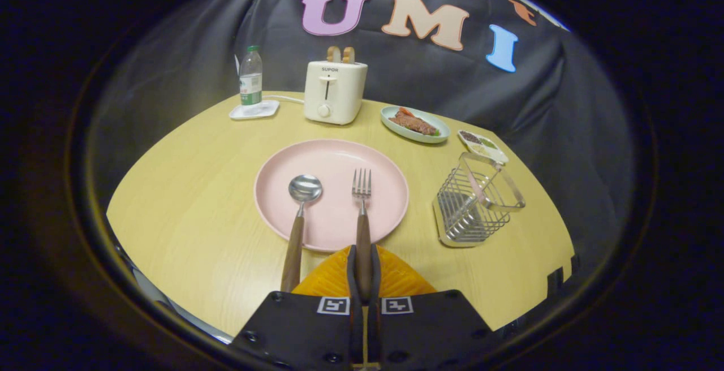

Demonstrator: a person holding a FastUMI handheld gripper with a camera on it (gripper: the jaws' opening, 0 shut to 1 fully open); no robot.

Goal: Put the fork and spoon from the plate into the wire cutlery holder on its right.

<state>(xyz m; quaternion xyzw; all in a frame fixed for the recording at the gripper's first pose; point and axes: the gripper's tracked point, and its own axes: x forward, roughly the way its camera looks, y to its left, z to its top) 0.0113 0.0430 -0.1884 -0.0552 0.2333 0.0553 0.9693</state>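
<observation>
The gripper (363, 272) has its two fingers closed on the wooden handle of the fork (362, 212), whose tines rest on the pink plate (334, 156). The spoon (300, 218) lies just to the fork's left, its bowl on the plate and its handle sticking out over the table (181, 190), untouched. The wire cutlery holder (478, 204) stands to the right of the plate, apart from it, with neither piece in it. So nothing is delivered yet: the fork looks freshly gripped and both pieces remain to be moved
</observation>
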